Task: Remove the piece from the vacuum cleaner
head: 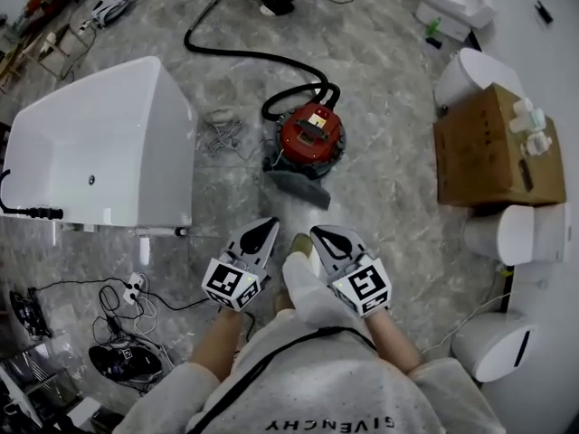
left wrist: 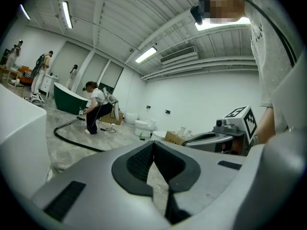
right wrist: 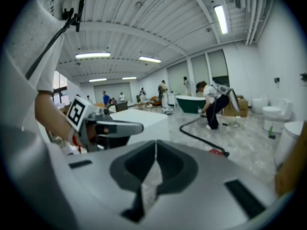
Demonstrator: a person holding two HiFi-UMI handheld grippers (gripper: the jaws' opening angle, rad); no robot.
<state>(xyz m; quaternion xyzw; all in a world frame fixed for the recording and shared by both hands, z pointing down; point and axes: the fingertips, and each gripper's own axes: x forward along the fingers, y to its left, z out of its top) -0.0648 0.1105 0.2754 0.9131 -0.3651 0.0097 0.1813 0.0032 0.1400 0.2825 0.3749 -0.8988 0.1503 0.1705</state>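
The left tongs (head: 262,230) and right tongs (head: 327,236) are both closed tight, holding nothing, side by side above the marble floor (head: 389,188). At twelve o'clock beyond them stands the red vacuum cleaner (head: 310,134), its black hose (head: 237,54) curling away toward eleven.

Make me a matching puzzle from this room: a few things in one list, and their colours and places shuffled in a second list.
Things:
1. vacuum cleaner
2. bathtub
3. cardboard box
4. hose

Descriptions, as seen in the head view:
A. brown, at the right
B. black, long and curving, running toward the top
C. red, round, in the middle
D. white, large, at the left

Pairs: 1-C, 2-D, 3-A, 4-B.
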